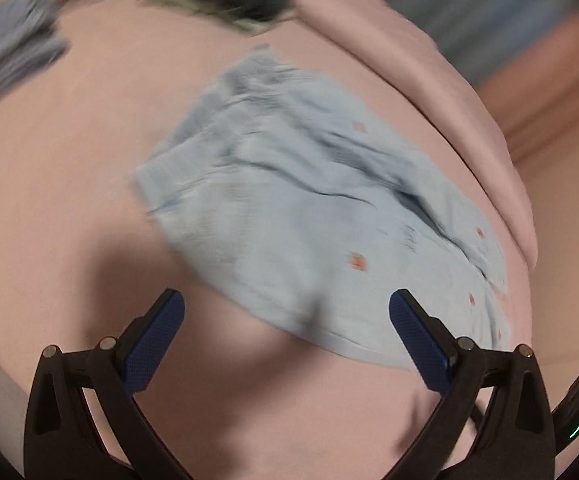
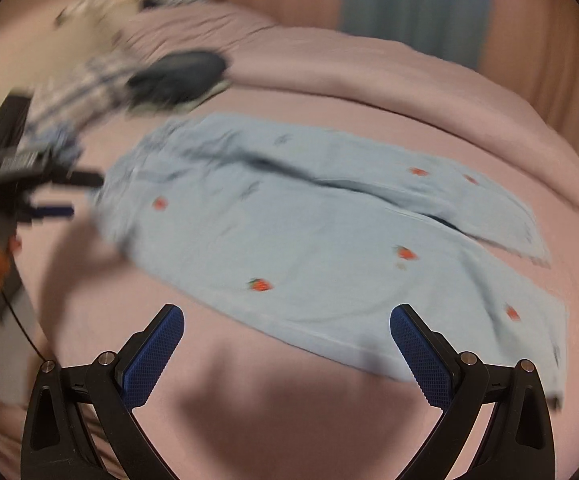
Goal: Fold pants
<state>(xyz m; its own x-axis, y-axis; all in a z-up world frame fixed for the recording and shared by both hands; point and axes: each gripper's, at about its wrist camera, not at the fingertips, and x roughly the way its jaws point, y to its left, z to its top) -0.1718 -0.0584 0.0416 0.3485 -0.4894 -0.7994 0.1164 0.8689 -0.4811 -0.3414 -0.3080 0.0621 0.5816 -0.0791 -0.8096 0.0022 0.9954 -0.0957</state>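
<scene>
Both tools hang over a pink bed (image 2: 249, 408) with their blue pads spread wide and nothing between them. Ahead of the right tool (image 2: 287, 334) lie the light blue pants (image 2: 309, 232), spread flat with small red strawberry marks, the two legs running off toward its right side. From the left tool (image 1: 287, 316) the same pants (image 1: 289, 208) lie just beyond the fingertips, slanting to its right. Motion blur smears both views, so the print and the fabric edges are hard to read. Beyond the pants a dark garment (image 2: 177, 76) and other clothes show only as streaks. At the right tool's far left, the left tool (image 2: 61, 196) appears blurred and partly cut off.
</scene>
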